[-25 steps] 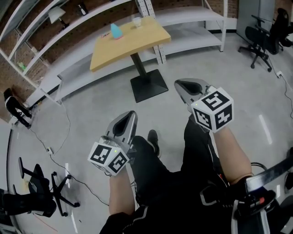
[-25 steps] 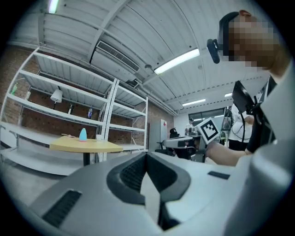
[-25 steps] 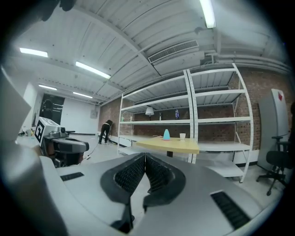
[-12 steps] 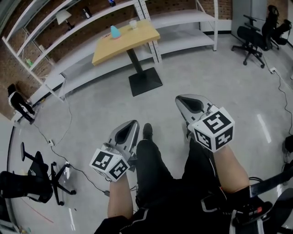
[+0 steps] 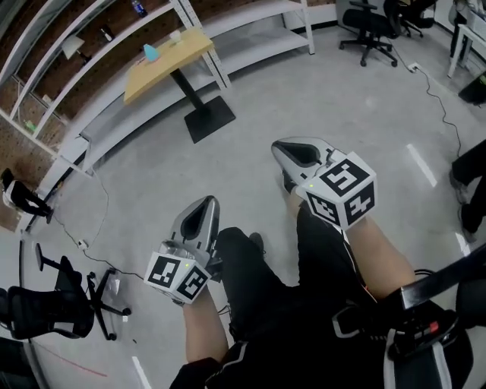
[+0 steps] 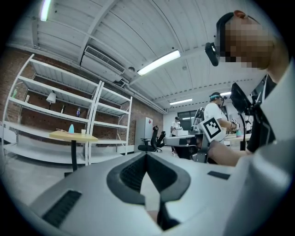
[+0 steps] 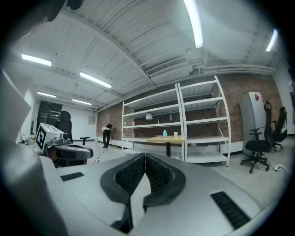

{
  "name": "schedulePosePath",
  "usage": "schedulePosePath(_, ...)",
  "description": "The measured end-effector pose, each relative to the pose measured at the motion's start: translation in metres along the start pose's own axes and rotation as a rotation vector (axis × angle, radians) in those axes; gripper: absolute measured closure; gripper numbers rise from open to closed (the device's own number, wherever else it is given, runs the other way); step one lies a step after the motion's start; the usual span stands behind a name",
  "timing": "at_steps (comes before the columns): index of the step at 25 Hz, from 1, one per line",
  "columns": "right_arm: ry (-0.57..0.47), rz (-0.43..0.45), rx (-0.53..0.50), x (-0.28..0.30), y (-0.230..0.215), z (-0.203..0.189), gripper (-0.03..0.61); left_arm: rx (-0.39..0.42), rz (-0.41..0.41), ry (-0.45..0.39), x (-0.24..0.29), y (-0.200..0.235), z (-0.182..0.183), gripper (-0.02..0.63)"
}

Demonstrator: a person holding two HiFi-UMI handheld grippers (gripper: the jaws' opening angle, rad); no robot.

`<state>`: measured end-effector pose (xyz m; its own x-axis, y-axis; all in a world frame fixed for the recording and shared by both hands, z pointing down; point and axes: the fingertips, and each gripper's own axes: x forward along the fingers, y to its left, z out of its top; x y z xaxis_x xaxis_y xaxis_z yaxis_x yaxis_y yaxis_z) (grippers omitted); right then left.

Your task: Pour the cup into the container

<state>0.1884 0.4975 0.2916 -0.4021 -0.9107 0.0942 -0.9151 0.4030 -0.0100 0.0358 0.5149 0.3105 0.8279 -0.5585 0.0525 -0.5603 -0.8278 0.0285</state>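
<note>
A yellow pedestal table stands far off at the upper left of the head view. On it are a small white cup and a light blue cone-shaped container. Both show tiny in the left gripper view, cup and blue container, and in the right gripper view, cup and blue container. My left gripper and right gripper are held level in front of the body, over bare floor. Each is shut with nothing between its pads, left gripper, right gripper.
White shelving lines the brick wall behind the table. Office chairs stand at the far right and near left. A cable trails over the grey floor. Someone's legs show at the right edge.
The table with the cup has slid to the upper left of the head view and looks smaller. Both grippers keep their pose in front of the body, still shut.
</note>
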Motion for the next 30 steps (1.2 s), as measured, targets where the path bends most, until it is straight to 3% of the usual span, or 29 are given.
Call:
schedulePosePath(14,-0.037,0.009,0.006,-0.185,0.105,-0.002,0.575,0.022,-0.018,-0.01,-0.126,-0.16,0.001,0.612)
schedulePosePath(30,-0.056,0.003,0.018,-0.245,0.164,-0.004,0.577,0.032,0.076,-0.025,-0.22,-0.183,0.001,0.612)
